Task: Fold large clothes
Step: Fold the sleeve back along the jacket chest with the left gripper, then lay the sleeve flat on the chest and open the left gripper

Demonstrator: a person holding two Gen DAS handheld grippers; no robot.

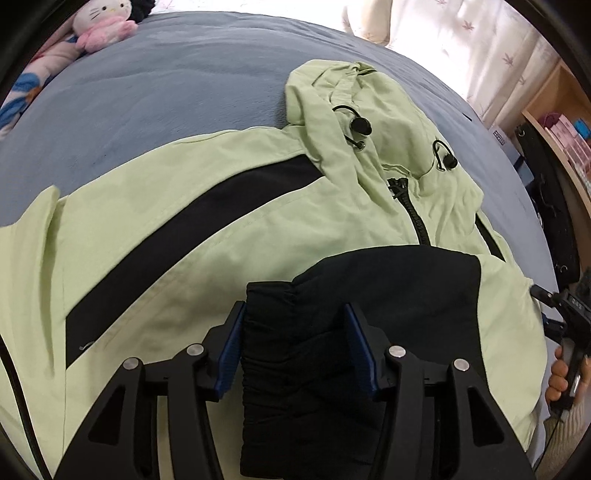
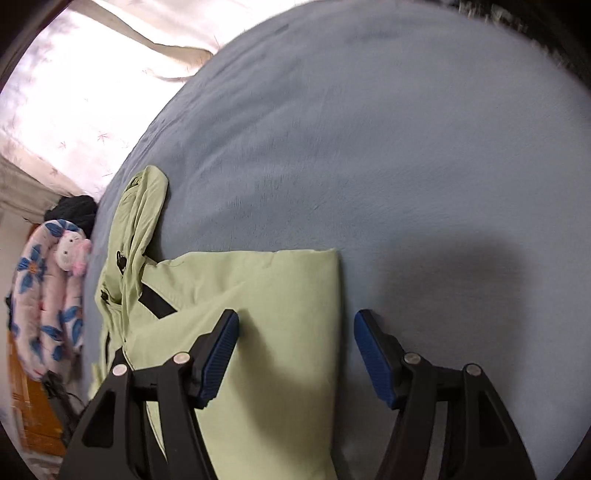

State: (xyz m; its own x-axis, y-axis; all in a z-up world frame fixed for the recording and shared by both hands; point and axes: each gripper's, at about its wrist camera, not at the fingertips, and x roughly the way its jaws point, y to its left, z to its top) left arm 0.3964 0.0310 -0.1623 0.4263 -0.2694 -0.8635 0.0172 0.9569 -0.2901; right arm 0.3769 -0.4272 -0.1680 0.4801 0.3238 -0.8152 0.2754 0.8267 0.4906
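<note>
Blue bedspread (image 2: 406, 147) beyond jacket (image 2: 280, 295) edge

A wide bed covered in a soft blue-grey plush blanket (image 2: 388, 155) fills the room. Pale sheer curtains printed with small leaf motifs (image 1: 476, 40) glow with daylight beyond the bed's far edge, and the same brightness washes one corner of the right wrist view. A light wooden shelf unit holding pink boxes (image 1: 565, 122) stands beside the curtains. At the bed's edge sit a white cat plush toy in pink (image 1: 105, 24) and a pink cushion with blue flowers (image 2: 40, 314).
</note>
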